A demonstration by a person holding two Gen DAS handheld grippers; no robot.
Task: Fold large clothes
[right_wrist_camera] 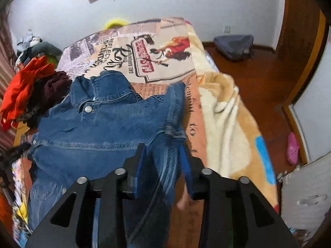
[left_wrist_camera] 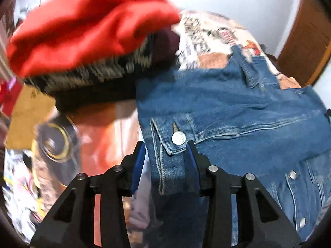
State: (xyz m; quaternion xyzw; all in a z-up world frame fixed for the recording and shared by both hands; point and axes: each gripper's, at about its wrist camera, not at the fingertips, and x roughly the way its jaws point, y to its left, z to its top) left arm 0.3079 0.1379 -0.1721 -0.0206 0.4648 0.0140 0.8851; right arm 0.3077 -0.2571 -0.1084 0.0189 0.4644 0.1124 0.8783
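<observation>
Denim jacket [right_wrist_camera: 99,128] spread on the bed [right_wrist_camera: 227,124], just ahead of both grippers. Left gripper [left_wrist_camera: 165,155] partly open around a buttoned denim flap, pads not pressing. Right gripper [right_wrist_camera: 163,161] partly open too, loose denim edge between its pads.

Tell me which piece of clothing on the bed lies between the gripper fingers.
The blue denim jacket. The red garment and the dark maroon one sit heaped beside it, away from both grippers.

Both wrist views close above denim jacket [left_wrist_camera: 238,107]
</observation>
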